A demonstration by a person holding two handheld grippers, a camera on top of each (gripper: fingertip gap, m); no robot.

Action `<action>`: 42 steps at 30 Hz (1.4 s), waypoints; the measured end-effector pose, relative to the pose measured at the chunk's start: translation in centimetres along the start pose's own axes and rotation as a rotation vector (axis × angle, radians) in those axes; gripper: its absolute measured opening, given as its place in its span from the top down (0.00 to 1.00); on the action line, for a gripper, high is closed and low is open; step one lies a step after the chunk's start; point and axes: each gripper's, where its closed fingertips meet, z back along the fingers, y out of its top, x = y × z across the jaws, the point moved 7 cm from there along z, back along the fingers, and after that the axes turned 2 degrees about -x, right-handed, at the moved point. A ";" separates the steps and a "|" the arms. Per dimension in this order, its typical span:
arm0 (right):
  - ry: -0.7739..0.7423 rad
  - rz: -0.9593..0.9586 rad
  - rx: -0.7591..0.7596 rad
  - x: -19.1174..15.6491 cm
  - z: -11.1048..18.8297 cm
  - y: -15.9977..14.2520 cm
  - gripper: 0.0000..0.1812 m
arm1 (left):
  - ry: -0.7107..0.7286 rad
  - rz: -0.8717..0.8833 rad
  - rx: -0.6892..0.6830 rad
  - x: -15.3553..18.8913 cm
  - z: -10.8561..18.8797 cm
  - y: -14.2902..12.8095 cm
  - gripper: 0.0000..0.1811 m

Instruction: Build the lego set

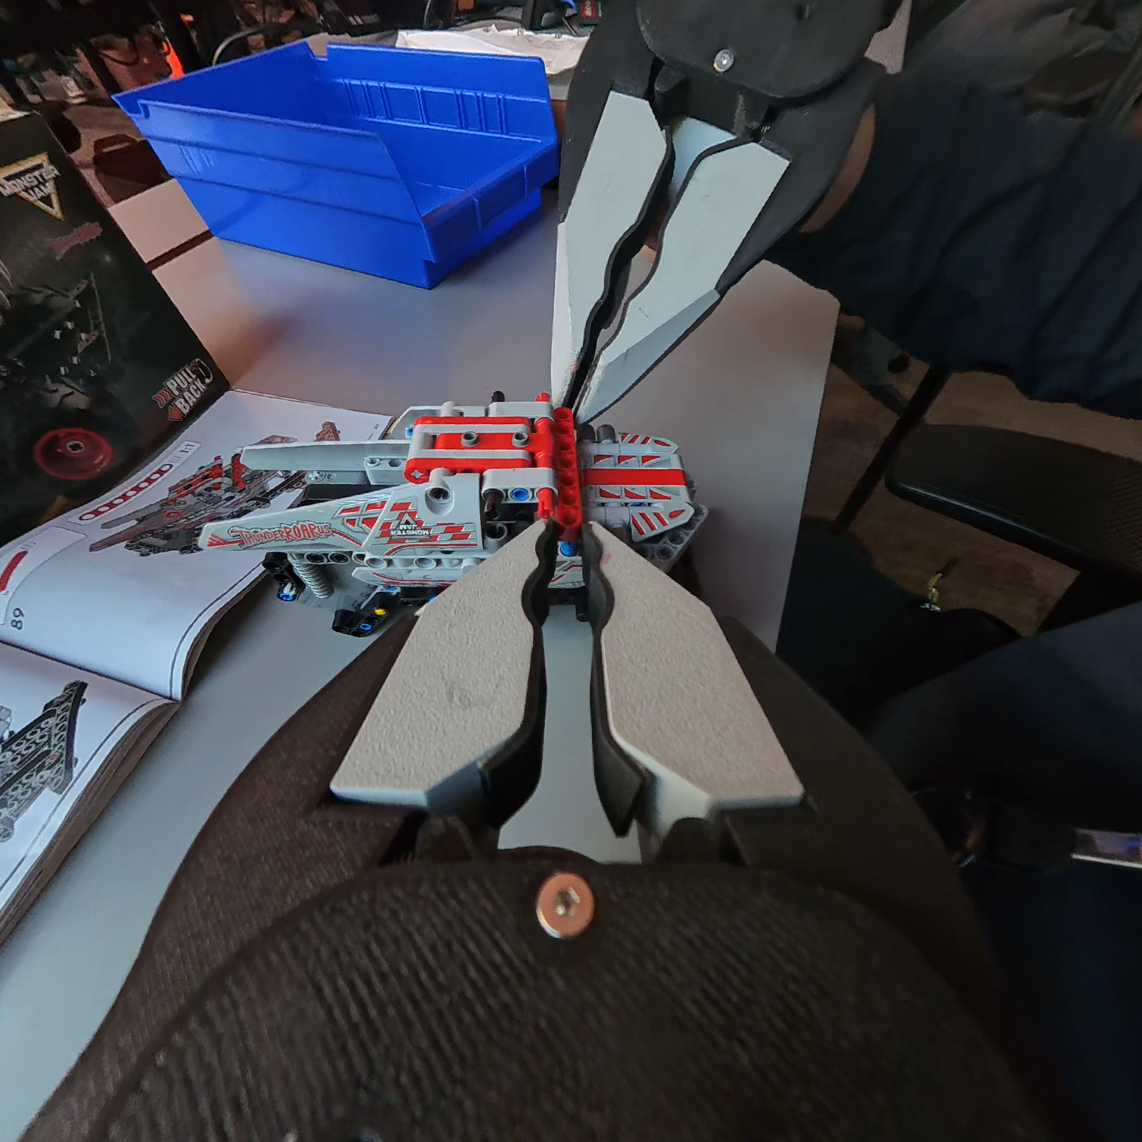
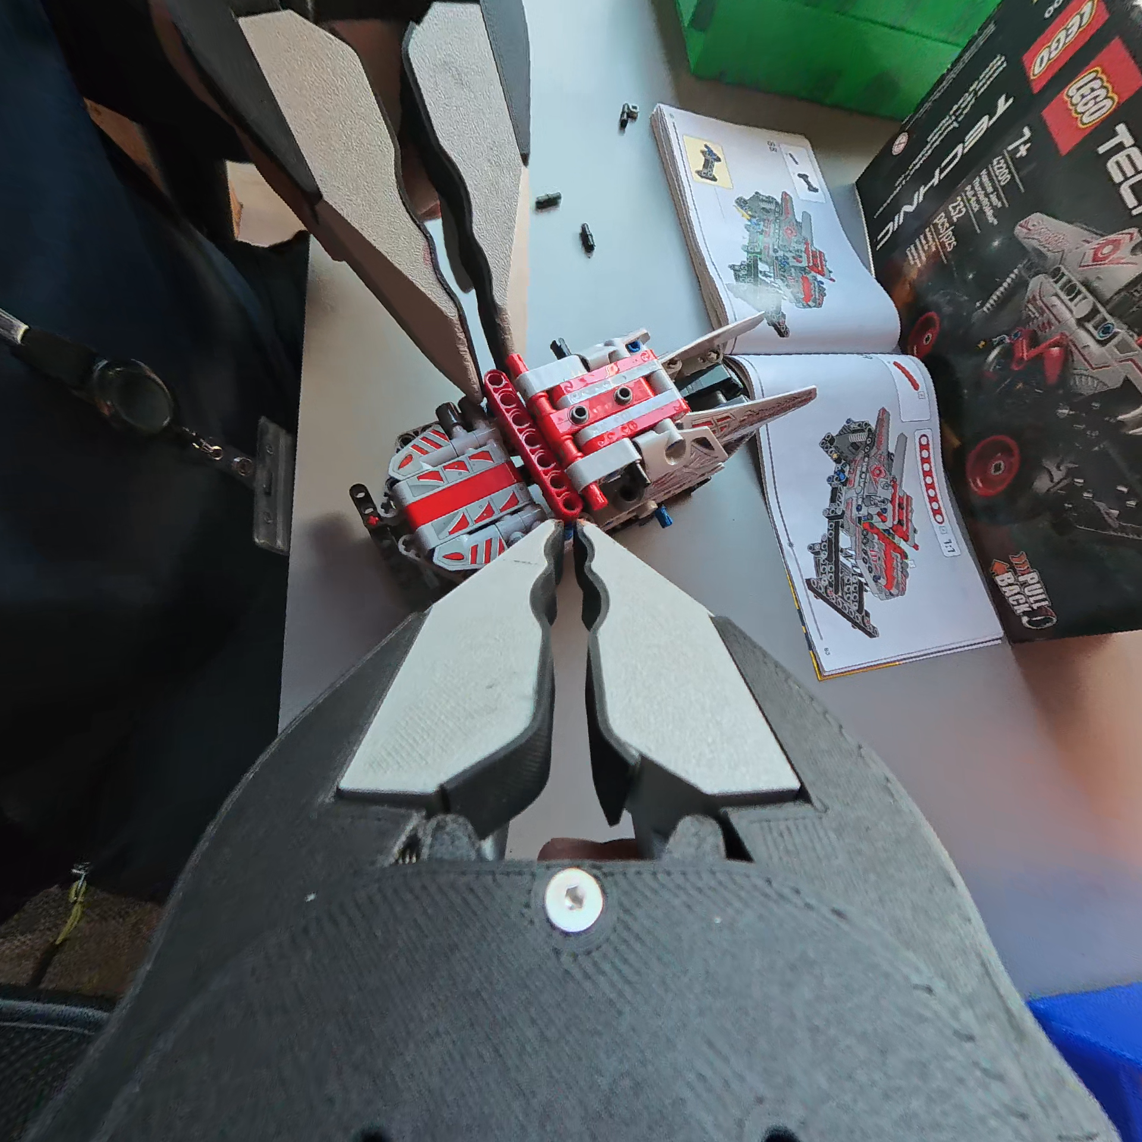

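The partly built grey-and-red Lego vehicle [image 1: 432, 513] lies on the grey table [image 1: 371, 334]. A long red beam with holes [image 1: 565, 469] lies across its top. My left gripper [image 1: 568, 528] comes from the near side, jaws narrowly apart and closed on the beam's near end. My right gripper [image 1: 578, 398] comes from the far side, tips together against the beam's other end. In the right wrist view the vehicle [image 2: 463, 494] and beam [image 2: 534, 442] lie between my right gripper [image 2: 570, 528] and the left gripper [image 2: 488, 374].
A blue bin [image 1: 346, 154] stands behind the vehicle. An open instruction booklet [image 2: 834, 494] and the set's box [image 2: 1019, 309] lie beside it. Small black pins [image 2: 548, 199] lie loose near a green bin [image 2: 834, 49]. A person's dark sleeve [image 1: 989, 216] is at the table's edge. The tips of one gripper are about 5 centimeters away from the tips of the other.
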 end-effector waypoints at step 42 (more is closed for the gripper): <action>0.007 -0.292 0.329 -2.7 -1.8 -0.3 0.92 | -0.020 -0.006 0.011 -0.7 1.8 -0.9 0.97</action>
